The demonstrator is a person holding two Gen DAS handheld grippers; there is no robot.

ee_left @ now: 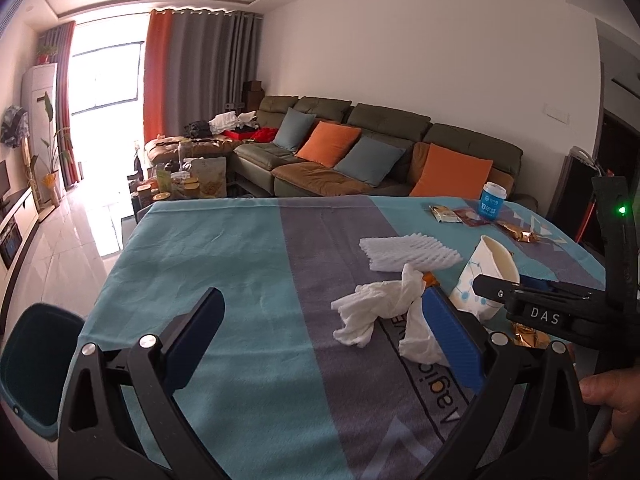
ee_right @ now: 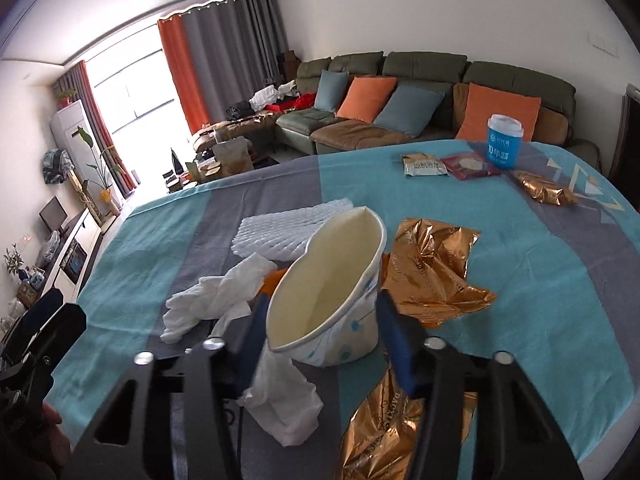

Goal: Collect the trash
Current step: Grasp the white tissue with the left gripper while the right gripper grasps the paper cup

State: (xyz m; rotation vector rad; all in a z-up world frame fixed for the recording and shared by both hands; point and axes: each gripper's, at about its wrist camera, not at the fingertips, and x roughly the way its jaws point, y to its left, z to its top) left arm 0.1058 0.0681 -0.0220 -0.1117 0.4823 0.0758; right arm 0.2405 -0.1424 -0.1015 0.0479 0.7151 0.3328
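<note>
the right gripper (ee_right: 320,320) has its two blue-padded fingers (ee_right: 394,344) on either side of a squashed paper cup (ee_right: 332,296), and the pads press against the cup's sides, so the fingers are clamped on it. the cup lies tilted with its open mouth toward the camera, near the middle of a table (ee_right: 540,280) covered in a teal and grey cloth. just left of the cup a crumpled white tissue (ee_right: 212,300) lies on the cloth, with part of it trailing under the gripper's left finger. behind the tissue, a little farther off, sits a flat piece of white foam netting (ee_right: 288,228). to the right of the cup, touching or nearly touching it, is a crumpled gold foil wrapper (ee_right: 432,272), and more gold foil (ee_right: 384,432) lies nearer, under the gripper. at the far right of the table stands a blue cup with a white lid (ee_right: 505,141), with small packets (ee_right: 426,166) just left of it and another gold wrapper (ee_right: 546,190) beside it. the left gripper (ee_left: 320,344) hovers over the near left part of the table with its fingers wide apart and nothing between them; its right finger (ee_left: 452,344) is just beside the tissue. a dark teal bin (ee_left: 36,364) stands on the floor at the table's near left corner. a green sofa (ee_left: 384,148) with orange and blue cushions runs along the far wall.
</note>
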